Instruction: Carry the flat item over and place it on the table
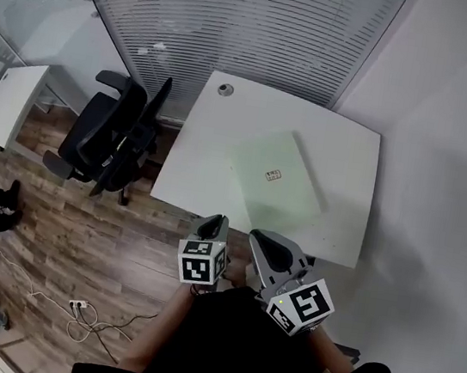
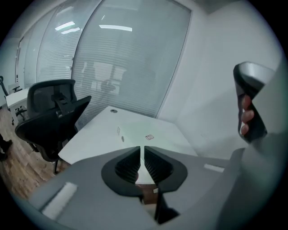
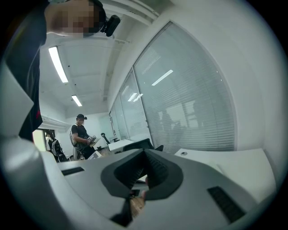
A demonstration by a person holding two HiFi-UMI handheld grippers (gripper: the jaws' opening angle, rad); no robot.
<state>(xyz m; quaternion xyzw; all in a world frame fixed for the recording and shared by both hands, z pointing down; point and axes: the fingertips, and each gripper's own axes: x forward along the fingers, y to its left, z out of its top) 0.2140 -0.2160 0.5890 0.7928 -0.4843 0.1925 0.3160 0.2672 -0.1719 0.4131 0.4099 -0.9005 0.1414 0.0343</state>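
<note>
The flat item (image 1: 277, 176) is a pale green sheet with a small label. It lies flat on the white table (image 1: 205, 147), toward the right side, and shows faintly in the left gripper view as the same sheet (image 2: 155, 133). My left gripper (image 1: 213, 226) hangs in front of the table's near edge, its jaws shut with nothing between them (image 2: 143, 151). Beside it, my right gripper (image 1: 265, 245) is also held short of the table, and its jaws (image 3: 144, 156) are shut and empty. Neither gripper touches the sheet.
A black office chair (image 1: 111, 133) stands at the table's left side on the wood floor. Blinds cover the glass wall behind the table, and a white wall is on the right. Cables and a power strip (image 1: 81, 306) lie on the floor. A person (image 3: 81, 137) stands far off.
</note>
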